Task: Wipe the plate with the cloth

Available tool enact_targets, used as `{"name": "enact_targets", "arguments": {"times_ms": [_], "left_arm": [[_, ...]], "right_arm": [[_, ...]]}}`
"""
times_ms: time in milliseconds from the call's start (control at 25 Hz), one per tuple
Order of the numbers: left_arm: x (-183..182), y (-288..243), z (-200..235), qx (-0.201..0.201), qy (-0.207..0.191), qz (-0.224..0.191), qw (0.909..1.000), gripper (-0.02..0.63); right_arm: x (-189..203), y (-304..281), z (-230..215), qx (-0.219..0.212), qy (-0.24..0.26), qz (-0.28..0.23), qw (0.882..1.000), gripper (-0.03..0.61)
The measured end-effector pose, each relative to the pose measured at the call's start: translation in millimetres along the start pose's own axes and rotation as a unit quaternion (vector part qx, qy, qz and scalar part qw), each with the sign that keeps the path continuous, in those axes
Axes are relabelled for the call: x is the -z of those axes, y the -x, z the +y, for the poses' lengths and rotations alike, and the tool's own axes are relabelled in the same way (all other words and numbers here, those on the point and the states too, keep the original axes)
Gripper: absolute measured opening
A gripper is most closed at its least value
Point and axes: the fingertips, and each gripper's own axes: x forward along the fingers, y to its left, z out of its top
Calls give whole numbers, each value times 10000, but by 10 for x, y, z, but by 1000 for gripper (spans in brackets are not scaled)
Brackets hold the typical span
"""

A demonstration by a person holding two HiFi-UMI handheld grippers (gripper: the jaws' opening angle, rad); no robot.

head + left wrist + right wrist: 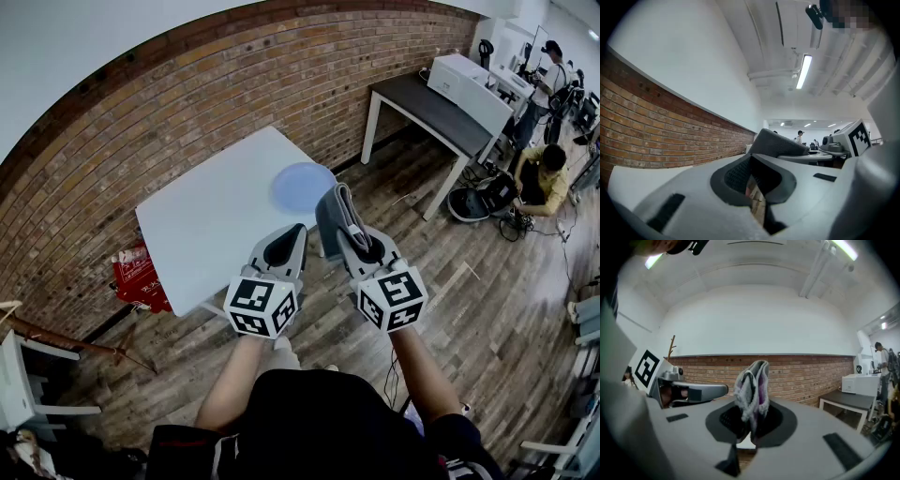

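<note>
A pale blue plate (303,187) lies on the white table (214,220), near its right corner. My right gripper (343,217) is shut on a folded grey cloth (338,210) that stands up between its jaws; in the right gripper view the cloth (752,391) shows grey with a purple inner side. It hangs just short of the plate, at the table's near edge. My left gripper (288,239) is shut with nothing between its jaws, level beside the right one over the table's front edge. The left gripper view shows its jaws (751,185) closed and the brick wall beyond.
A brick wall (187,103) runs behind the table. A red bag (141,277) sits on the wooden floor at the table's left. A dark desk (433,112) with a printer stands at the right, with people working by it.
</note>
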Motion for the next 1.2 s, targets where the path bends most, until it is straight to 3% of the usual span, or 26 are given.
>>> {"name": "enact_targets", "arguments": {"times_ms": [840, 1200], "left_arm": [[9, 55, -179, 22, -142, 10, 9999, 17], [48, -56, -54, 34, -102, 40, 9999, 17]], "right_arm": [[-27, 163, -7, -45, -115, -128, 9998, 44], [90, -27, -47, -80, -181, -8, 9998, 44]]}}
